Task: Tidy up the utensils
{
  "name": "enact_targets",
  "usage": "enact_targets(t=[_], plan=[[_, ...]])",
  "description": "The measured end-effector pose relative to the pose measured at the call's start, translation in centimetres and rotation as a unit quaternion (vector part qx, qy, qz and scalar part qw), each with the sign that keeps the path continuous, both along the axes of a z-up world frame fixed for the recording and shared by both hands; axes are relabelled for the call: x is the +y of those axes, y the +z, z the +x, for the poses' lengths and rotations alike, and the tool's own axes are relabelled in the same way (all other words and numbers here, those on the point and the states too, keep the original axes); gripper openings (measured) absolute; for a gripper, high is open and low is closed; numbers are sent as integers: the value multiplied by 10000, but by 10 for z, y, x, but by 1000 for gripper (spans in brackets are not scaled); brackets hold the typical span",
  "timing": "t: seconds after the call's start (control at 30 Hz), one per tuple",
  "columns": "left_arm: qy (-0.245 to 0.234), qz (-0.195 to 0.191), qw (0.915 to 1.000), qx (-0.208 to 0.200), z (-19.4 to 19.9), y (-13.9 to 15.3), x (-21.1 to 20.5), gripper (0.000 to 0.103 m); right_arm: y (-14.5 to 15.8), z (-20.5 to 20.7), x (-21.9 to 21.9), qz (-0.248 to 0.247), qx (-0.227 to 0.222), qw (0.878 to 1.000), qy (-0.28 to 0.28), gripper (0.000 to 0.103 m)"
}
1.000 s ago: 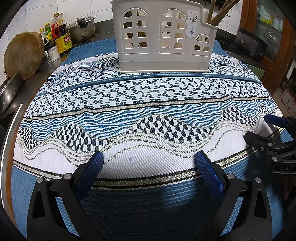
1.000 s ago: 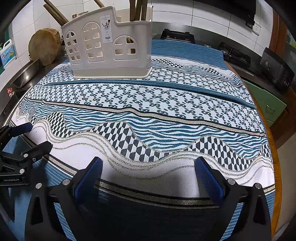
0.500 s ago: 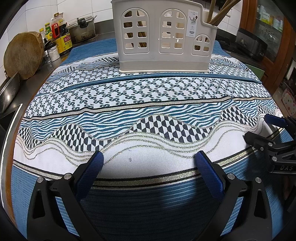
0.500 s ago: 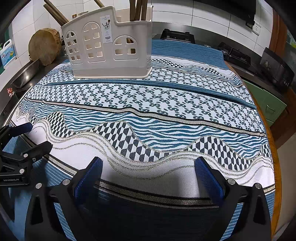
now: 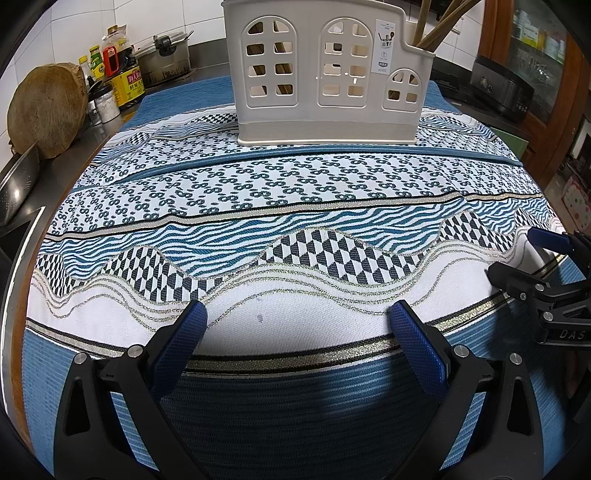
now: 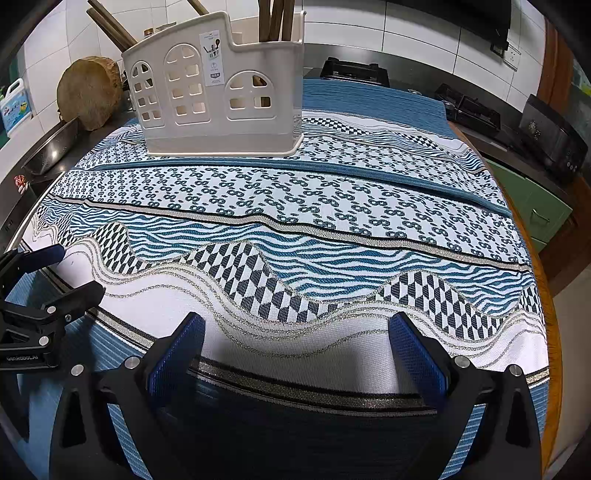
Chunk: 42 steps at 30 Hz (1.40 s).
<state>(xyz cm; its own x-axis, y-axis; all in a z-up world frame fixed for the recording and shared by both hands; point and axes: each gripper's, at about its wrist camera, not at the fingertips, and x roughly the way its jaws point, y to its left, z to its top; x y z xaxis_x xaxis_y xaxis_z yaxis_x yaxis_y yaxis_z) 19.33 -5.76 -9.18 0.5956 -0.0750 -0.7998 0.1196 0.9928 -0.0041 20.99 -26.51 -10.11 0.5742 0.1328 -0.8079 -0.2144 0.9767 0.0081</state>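
Left gripper & right gripper both spread, empty. Cream plastic utensil caddy w/ wooden sticks; sauce bottles in left view only.

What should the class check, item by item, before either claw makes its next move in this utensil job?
1. Left claw open and empty: ok.
2. Right claw open and empty: ok.
3. Caddy upright on the cloth: ok.
4. Wooden sticks standing in the caddy: ok.
5. Loose utensils left on the cloth to pick up: none in view, so not ok as a target; what lies outside the views, cannot tell.
6. Claws apart from each other, the right one at the left view's right edge: ok.
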Motion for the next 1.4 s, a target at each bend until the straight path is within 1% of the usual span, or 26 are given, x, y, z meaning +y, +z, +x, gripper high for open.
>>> enact_targets(t=[0.6,0.73,0.87,0.93,1.03,1.1,1.17,1.27,1.33,1.4], plan=[[0,-1,10000,1,0,0,0,98,1,1,0,-12,1,10000,-12,97],[0,1,10000,2,1,0,0,98,2,-1,-5,57,5,10000,-78,96],[2,6,10000,5,0,0,-1,98,2,-1,-6,1,5,10000,-88,96],[-57,-17,10000,11,0,0,0,98,2,-3,-8,9,-10,9998,-173,96],[-164,-54,9998,53,0,2,2,98,2,-4,-9,9,0,9999,-155,97],[21,36,10000,18,0,3,9,98,2,-4,-8,-31,-1,9999,-147,97],[127,-55,9999,16,0,6,21,98,2,-5,-9,-18,-1,9999,-142,97],[407,167,9990,-98,-1,10,40,98,2,-5,-8,-26,0,9999,-142,97],[641,277,9975,-91,-2,11,58,98,2,-5,-9,-23,0,9999,-141,97],[849,294,9960,-32,-2,10,75,98,2,-6,-9,-22,0,9999,-142,97]])
